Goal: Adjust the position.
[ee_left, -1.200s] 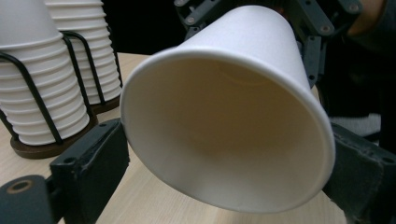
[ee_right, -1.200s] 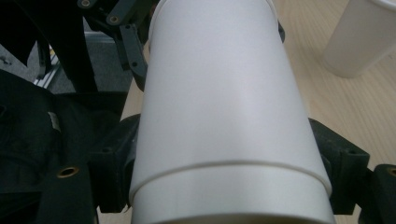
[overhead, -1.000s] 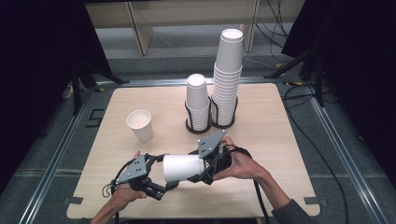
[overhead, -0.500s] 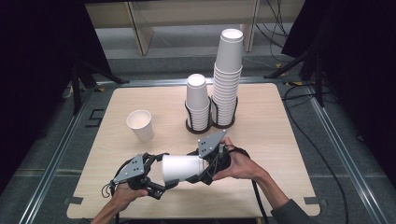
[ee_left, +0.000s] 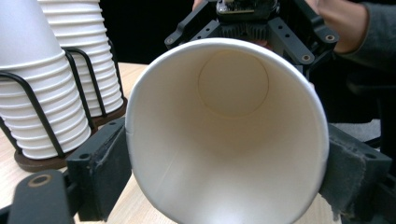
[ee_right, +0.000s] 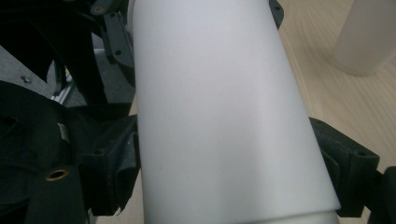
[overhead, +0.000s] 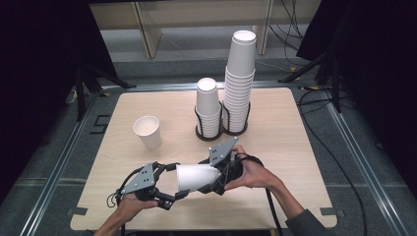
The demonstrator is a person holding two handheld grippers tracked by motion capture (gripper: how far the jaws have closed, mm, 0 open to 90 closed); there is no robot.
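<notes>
While the white paper cup (overhead: 196, 177) lies on its side just above the near part of the bench (overhead: 295, 147), it is held between both claws; the right claw (overhead: 216, 183) is clamped on the cup's base end, its pads pressed to either side of the wall in the right gripper view; the left claw (overhead: 173, 181) stands at the cup's open rim (ee_left: 224, 130), its pads flanking that rim in the left gripper view, apparently touching it, though a firm clamp cannot be confirmed; one single cup (overhead: 147, 132) stands upright on the left of the bench, well apart from the held one; two stacks remain in the wire rack (overhead: 221, 129), a short stack (overhead: 208, 105) and a tall stack (overhead: 240, 81); judged from this, one cup is already set out, a second is drawn from the stacks and in mid hand-over, and its placing upright on the bench is left to do; against the frames of a second and half a second ago, the hands have drifted only slightly and the left claw has closed nearer the rim; the standing cup and both stacks are unchanged.
</notes>
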